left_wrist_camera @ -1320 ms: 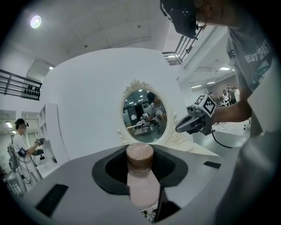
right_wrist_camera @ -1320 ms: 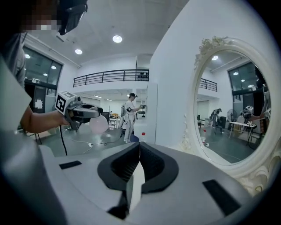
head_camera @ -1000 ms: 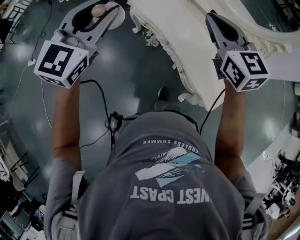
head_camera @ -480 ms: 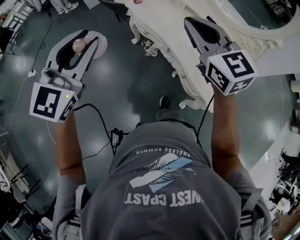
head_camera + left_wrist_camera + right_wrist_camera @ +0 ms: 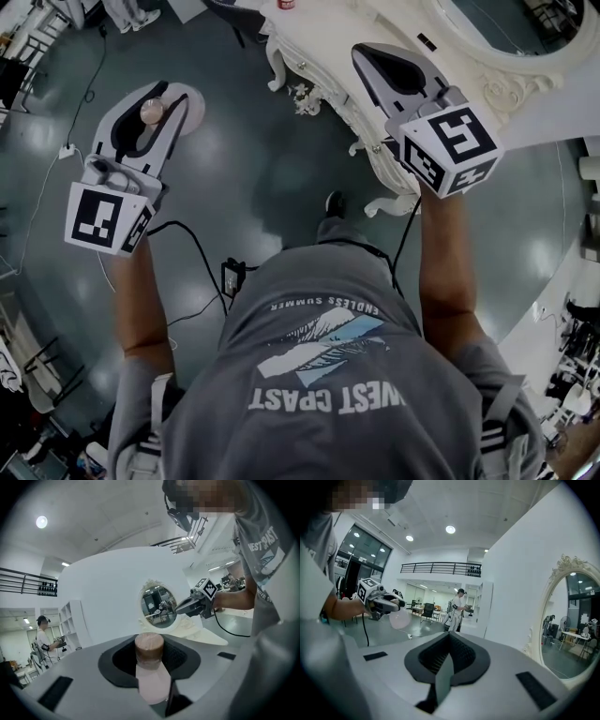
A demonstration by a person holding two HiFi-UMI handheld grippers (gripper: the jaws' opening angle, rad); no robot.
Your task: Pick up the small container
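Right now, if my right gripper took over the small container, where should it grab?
Likely the small container's pale round body, from its exposed side: it bulges clear of the left gripper, whose fingers pinch it near the brown cap.

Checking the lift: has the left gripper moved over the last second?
Yes. The left gripper, shut on the small container, has drawn back toward the person, away from the white table.

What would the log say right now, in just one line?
left gripper: shut on small container | right gripper: shut, empty
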